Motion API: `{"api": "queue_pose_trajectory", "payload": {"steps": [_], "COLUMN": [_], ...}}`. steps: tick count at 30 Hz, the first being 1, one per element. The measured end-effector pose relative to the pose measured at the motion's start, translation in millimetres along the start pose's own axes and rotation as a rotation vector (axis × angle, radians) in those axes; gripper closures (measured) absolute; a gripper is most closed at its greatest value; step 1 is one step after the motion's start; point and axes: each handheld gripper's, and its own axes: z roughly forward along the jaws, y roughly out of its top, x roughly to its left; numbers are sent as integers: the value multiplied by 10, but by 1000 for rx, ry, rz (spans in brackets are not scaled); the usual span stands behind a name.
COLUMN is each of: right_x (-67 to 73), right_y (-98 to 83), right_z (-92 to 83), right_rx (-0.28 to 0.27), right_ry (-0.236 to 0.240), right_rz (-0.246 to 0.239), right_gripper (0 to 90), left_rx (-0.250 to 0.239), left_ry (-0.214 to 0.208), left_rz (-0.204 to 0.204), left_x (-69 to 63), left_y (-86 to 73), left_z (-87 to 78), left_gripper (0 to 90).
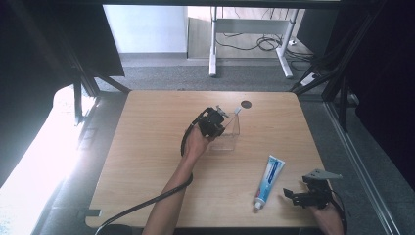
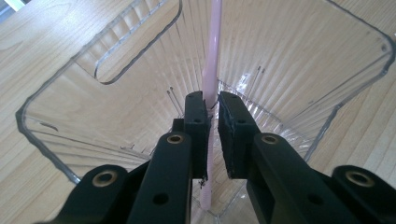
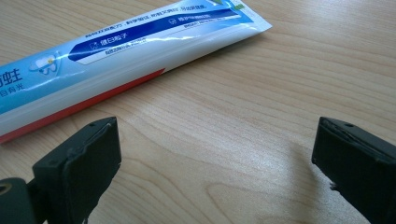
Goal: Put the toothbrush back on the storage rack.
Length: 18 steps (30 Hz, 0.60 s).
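A clear ribbed plastic cup [image 1: 229,137] lies on its side at the middle of the wooden table [image 1: 147,161]. My left gripper [image 1: 219,123] reaches into its mouth [image 2: 299,70], shut on a thin pink toothbrush [image 2: 212,56] whose pale head [image 1: 238,111] sticks out past the cup. A blue and white toothpaste tube [image 1: 268,180] lies flat near the front right, cap toward the person. Just right of it my right gripper [image 1: 299,188] stands open low over bare wood, the tube [image 3: 116,56] lying beyond its left jaw with nothing between the fingers.
A dark round hole [image 1: 246,104] marks the table's far side. The left gripper's cable [image 1: 147,203] trails off the front edge. Beyond the table are grey carpet, a white desk frame [image 1: 213,54] and loose cables; dark frame posts stand at both sides.
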Motion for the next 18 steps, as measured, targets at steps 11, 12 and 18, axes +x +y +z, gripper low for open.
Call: {"api": "queue_pose_trajectory", "payload": {"steps": [11, 12, 18], "right_x": [-3, -4, -3], "right_y": [0, 0, 1], "right_z": [-6, -8, -13], "right_rx": [-3, -4, -6], "right_ry": [-1, -1, -1], "right_rz": [1, 2, 0], "right_gripper": [15, 15, 15], "left_rx": [-26, -28, -59], "left_ry": [-13, -12, 2], "left_rz": [-14, -11, -18], "left_x": [-12, -13, -12], "left_y": [18, 27, 56], "left_z": [-36, -57, -189], "left_gripper": [731, 711, 557]}}
